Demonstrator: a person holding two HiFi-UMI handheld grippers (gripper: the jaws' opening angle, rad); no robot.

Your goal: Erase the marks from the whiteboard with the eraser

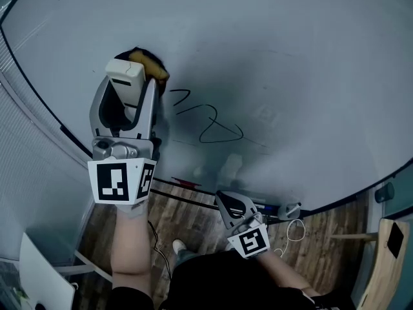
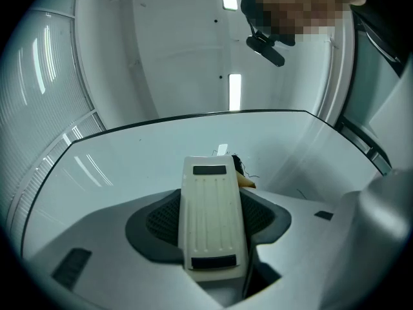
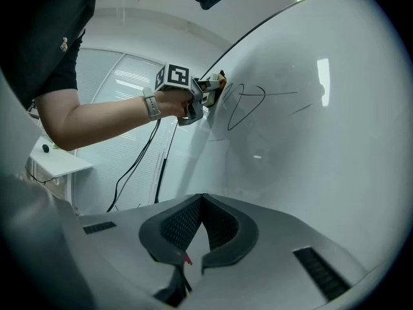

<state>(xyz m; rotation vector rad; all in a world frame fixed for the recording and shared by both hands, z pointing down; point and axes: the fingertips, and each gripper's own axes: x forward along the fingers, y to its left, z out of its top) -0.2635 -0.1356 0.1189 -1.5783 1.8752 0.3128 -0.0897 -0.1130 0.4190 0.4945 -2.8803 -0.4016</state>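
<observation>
Here, a white plastic eraser (image 1: 126, 77) with a tan felt pad sits toward 10 o'clock in the head view, with its pad end against the whiteboard (image 1: 303, 50). The left gripper (image 1: 129, 99) has its jaws clamped on the eraser's body. In the left gripper view the eraser (image 2: 211, 215) fills the gap between the two dark jaw pads, and its far end meets the whiteboard (image 2: 122, 173).

Black marker marks (image 1: 210, 118), a loose looping scribble, lie just beside the eraser at about 4 o'clock from it. The eraser is not touching them. In the right gripper view the same marks (image 3: 244, 105) show at about 1 o'clock, with the left gripper (image 3: 205, 92) just beside them toward 9 o'clock, held in a hand with a pale band on the wrist.

The right gripper (image 1: 227, 202) hangs low, at about 6 o'clock in the head view, well apart from the marks and just in front of the ledge (image 1: 193, 197) along the board's lower edge. In its own view the right gripper (image 3: 201, 228) has its jaws closed tip to tip, with nothing held between them.

Below the board is a wood-patterned floor (image 1: 200, 228)
</observation>
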